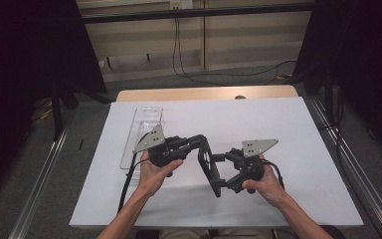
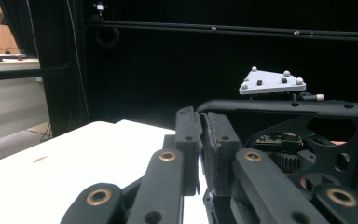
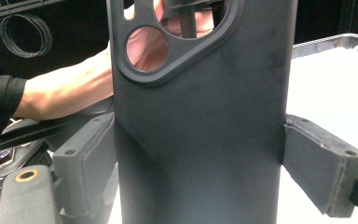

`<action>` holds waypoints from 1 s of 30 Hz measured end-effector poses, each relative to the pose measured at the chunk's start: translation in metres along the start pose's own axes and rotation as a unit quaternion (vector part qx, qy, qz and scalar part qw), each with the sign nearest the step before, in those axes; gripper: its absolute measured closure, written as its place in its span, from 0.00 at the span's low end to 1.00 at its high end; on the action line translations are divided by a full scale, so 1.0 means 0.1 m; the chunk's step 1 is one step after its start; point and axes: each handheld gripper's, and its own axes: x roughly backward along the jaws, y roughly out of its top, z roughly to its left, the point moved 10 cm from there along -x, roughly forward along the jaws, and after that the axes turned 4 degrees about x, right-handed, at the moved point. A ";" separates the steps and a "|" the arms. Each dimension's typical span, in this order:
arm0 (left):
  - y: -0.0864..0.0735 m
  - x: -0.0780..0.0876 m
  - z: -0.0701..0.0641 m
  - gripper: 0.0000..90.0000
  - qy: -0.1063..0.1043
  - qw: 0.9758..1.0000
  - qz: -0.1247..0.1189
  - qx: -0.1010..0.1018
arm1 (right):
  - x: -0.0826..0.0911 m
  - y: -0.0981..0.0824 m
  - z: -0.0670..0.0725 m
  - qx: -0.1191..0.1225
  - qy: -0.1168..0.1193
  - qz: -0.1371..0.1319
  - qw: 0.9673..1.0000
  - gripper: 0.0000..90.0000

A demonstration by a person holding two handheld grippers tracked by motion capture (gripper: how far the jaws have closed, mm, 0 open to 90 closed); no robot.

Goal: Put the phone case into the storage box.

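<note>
Black case (image 3: 200, 121) clamped in right tool (image 3: 200, 177), top cut off.

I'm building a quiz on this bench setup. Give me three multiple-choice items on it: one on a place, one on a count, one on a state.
1. Where does the clear tray lie?
A. on the left part of the table
B. at the table's right edge
C. on the floor

2. How many grey three-cornered plates show in the high view?
A. one
B. two
C. four

3. How do the left gripper's jaws stand?
A. wide open
B. clamped on a cup
C. closed together, nothing between them

Key:
1 A: the clear tray lies on the white table, on its left part, beyond the left hand.
2 B: one grey plate tops the left gripper and another tops the right one.
3 C: in the left gripper view, the left gripper has its pads pressed side by side.
</note>
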 end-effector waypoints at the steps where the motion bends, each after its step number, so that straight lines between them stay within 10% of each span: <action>1: 0.00 0.00 -0.01 0.95 -0.003 1.000 -0.001 0.001 | 0.00 0.00 0.01 0.000 0.003 0.001 1.000 0.16; 30: -0.01 0.03 0.10 0.98 0.048 0.999 0.015 0.006 | 0.04 0.05 -0.08 -0.005 -0.031 -0.019 0.999 0.03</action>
